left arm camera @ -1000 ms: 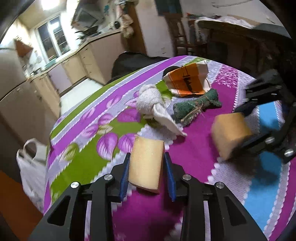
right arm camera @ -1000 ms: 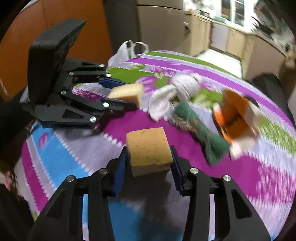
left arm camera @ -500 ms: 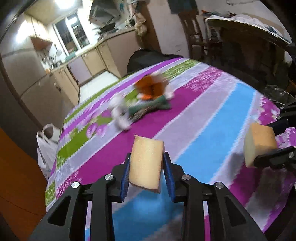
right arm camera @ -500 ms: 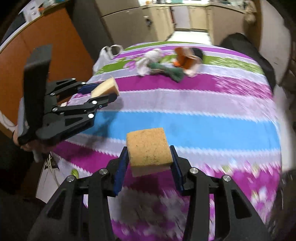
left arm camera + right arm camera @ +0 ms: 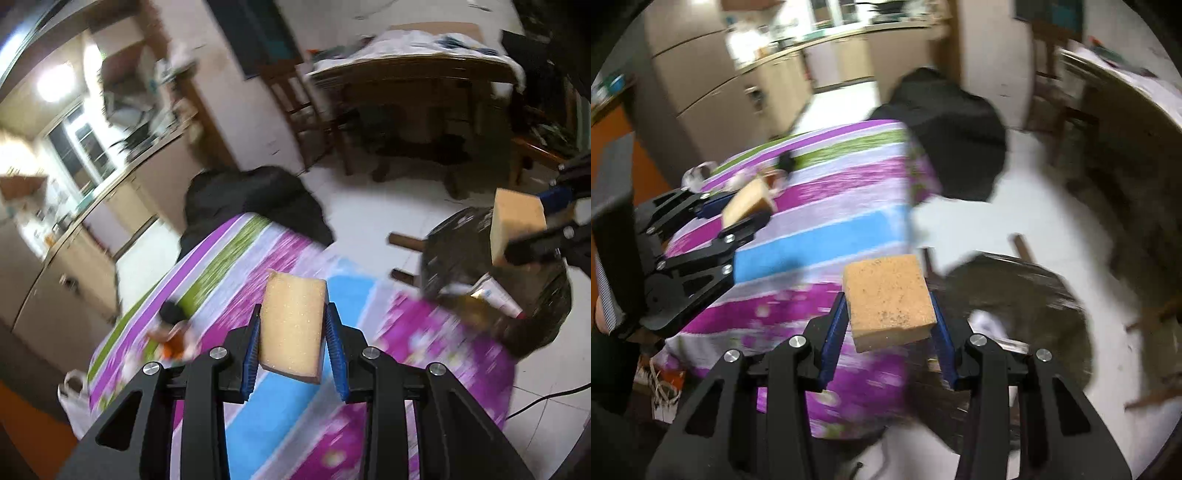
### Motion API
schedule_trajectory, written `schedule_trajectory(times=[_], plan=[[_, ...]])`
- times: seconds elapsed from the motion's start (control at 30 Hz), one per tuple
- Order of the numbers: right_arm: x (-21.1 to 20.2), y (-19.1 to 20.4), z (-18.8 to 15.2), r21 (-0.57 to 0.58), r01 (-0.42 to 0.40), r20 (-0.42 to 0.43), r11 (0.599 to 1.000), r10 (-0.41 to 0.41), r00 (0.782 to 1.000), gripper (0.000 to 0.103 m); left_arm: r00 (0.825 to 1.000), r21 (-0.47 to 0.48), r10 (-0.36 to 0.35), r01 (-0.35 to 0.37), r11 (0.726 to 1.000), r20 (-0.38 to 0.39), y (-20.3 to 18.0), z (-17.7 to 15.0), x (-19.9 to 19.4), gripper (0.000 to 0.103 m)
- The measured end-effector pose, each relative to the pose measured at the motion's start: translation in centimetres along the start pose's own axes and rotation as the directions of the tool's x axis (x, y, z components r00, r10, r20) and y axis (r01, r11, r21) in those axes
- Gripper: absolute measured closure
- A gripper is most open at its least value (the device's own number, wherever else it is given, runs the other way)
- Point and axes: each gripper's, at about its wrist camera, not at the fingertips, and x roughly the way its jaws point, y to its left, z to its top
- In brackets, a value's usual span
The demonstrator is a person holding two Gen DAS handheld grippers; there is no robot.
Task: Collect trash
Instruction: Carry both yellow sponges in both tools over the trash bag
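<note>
My left gripper (image 5: 292,345) is shut on a pale yellow sponge (image 5: 291,328), held above the striped tablecloth (image 5: 280,417). My right gripper (image 5: 889,332) is shut on an orange-brown sponge (image 5: 888,301), at the table's edge beside an open black trash bag (image 5: 1027,310) on the floor. In the left wrist view the right gripper (image 5: 532,229) with its sponge (image 5: 515,225) hangs over that bag (image 5: 495,280), which holds some packaging. In the right wrist view the left gripper (image 5: 746,206) and its sponge (image 5: 744,203) are at the left. Blurred trash (image 5: 171,334) lies far back on the table.
A black-draped chair (image 5: 945,140) stands at the table's far end. A wooden table (image 5: 413,85) with chairs is across the white floor. Kitchen cabinets (image 5: 746,88) run along the back. A white plastic bag (image 5: 74,398) hangs at the table's left side.
Both grippers have swung away from the trash pile toward the table's near end, sponges still gripped. The floor and the black trash bag have come into view, and the right gripper has rolled.
</note>
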Motion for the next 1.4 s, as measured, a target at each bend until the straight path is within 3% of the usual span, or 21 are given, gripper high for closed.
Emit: schedule_trajectory(times=[0.27,0.4,0.63,0.93,1.4], plan=[[-2.2,-9.7,-0.8,0.114,0.173,-0.034,0.978,-0.17,0.985,0.061,0.996,0.143,-0.081,0.077,0.987,0.025,-9.3,7.0,2.9,0.069],[-1.6,-12.2,-1.2,0.135,0.205,-0.075,0.969,-0.197,0.978,0.061,0.993,0.194,-0.118,0.112,0.974,0.018,-13.7,9.2,4.3,0.069],[-0.1,-13.8,-1.8,0.135,0.223,-0.149,0.965,-0.202,0.968,0.061,0.988,0.247,-0.154,0.156,0.956,-0.027,-18.1,9.8,7.0,0.07],[0.9,-13.5,-2.0,0.091,0.21,-0.207,0.974,-0.187,0.96,0.061,0.983,0.278,-0.165,0.18,0.943,-0.078,-19.1,7.9,9.3,0.07],[2.0,-12.8,-2.2,0.056,0.203,-0.247,0.978,-0.183,0.951,0.061,0.982,0.285,-0.167,0.187,0.94,-0.093,-18.8,6.9,9.9,0.07]])
